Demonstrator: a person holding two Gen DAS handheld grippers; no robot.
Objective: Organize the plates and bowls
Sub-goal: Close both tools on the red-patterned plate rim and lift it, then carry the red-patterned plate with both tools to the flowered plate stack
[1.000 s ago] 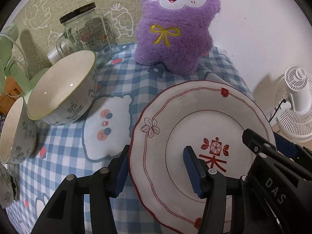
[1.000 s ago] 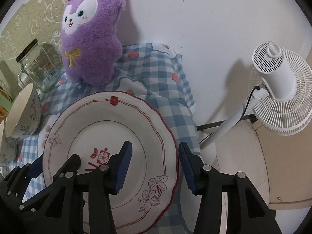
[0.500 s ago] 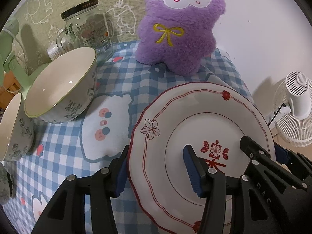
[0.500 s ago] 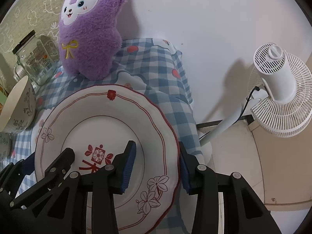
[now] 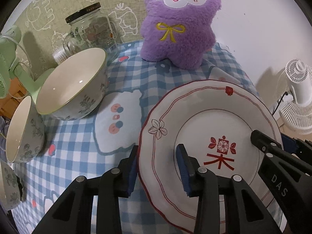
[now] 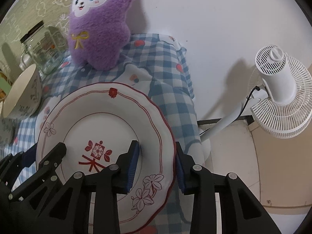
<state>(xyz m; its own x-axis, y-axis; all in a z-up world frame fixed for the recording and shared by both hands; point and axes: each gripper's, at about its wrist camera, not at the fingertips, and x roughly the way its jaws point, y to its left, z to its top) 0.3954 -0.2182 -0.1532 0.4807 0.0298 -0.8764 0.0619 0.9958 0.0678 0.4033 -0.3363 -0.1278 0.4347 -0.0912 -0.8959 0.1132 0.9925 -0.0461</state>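
Note:
A white plate (image 5: 204,117) with red trim and a red flower mark lies on the blue checked tablecloth (image 5: 78,146). My left gripper (image 5: 158,167) straddles its left rim, one pad just outside the edge and one over the plate's inside. Its jaws are closing, with a gap still between the pads. My right gripper (image 6: 157,163) straddles the right rim of the plate (image 6: 97,107) the same way, jaws also closing. A large floral bowl (image 5: 74,83) and a smaller bowl (image 5: 21,130) stand to the left.
A purple plush toy (image 5: 179,29) and a glass jar (image 5: 91,31) stand at the back of the table. The cloth drops off the table edge (image 6: 181,101) just right of the plate. A white fan (image 6: 280,93) stands on the floor beyond.
The jaws of both grippers have narrowed around the plate's rim. The plate and bowls lie where they were.

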